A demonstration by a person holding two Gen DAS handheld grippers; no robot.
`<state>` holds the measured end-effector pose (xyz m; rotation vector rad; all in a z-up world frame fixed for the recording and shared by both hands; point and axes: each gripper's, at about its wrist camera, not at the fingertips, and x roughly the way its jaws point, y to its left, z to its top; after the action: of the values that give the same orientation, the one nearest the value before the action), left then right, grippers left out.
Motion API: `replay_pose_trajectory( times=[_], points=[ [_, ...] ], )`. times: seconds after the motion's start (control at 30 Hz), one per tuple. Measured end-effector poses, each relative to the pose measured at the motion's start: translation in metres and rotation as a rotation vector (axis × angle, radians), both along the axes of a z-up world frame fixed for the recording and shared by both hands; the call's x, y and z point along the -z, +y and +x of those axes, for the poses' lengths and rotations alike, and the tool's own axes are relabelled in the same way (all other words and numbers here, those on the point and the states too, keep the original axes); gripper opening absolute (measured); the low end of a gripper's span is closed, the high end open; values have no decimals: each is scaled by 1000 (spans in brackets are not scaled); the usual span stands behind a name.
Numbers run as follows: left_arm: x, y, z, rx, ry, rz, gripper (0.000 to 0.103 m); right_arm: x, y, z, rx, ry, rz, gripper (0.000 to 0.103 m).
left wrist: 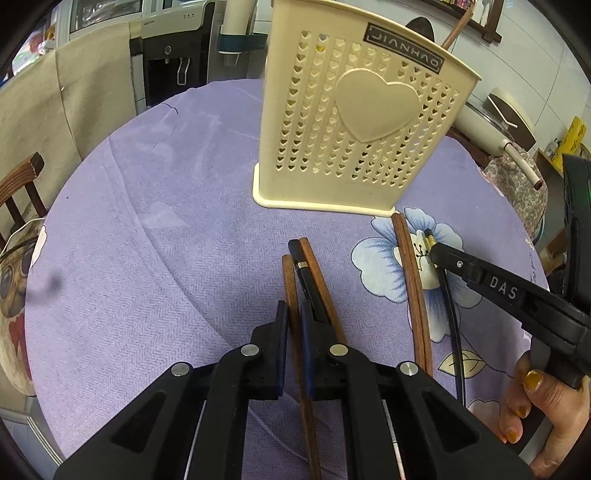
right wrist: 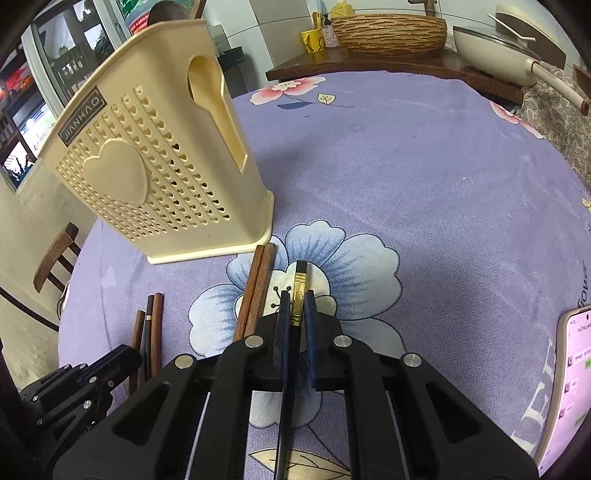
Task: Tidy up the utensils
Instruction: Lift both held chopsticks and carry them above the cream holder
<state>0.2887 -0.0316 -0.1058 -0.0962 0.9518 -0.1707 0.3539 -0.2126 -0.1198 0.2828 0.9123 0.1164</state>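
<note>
A cream perforated utensil holder with a heart on its front stands upright on the purple cloth; it also shows in the right wrist view. My left gripper is shut on a brown wooden chopstick, beside another brown one and a black chopstick. A pair of brown chopsticks lies to the right, its tips at the holder's base. My right gripper is shut on a black chopstick with a gold band, low over the blue flower print.
The round table is covered by a purple floral cloth. A phone lies at its right edge. A cream pan and a wooden bowl stand behind. A wooden chair is at the left.
</note>
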Motion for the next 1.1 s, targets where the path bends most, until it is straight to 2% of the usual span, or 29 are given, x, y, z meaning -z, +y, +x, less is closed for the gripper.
replay_pose_trajectory(
  times=[0.3,0.5,0.73,0.9,1.1],
  points=[
    [-27,10,-10,7,-87,-38,7,-28,-5,-21,-21,-94,57,8],
    [-58,16,-25,29,-186,-66,7,-65,-11,-49,-53,-217,91,8],
    [-102,20,-54,44,-319,-84,7,-118,-10,-97,-106,-404,27,8],
    [-128,26,-68,47,-392,-98,7,-146,-10,-122,-120,-490,-8,8],
    [-141,27,-73,49,-430,-104,7,-164,-8,-138,-121,-560,-49,7]
  ],
)
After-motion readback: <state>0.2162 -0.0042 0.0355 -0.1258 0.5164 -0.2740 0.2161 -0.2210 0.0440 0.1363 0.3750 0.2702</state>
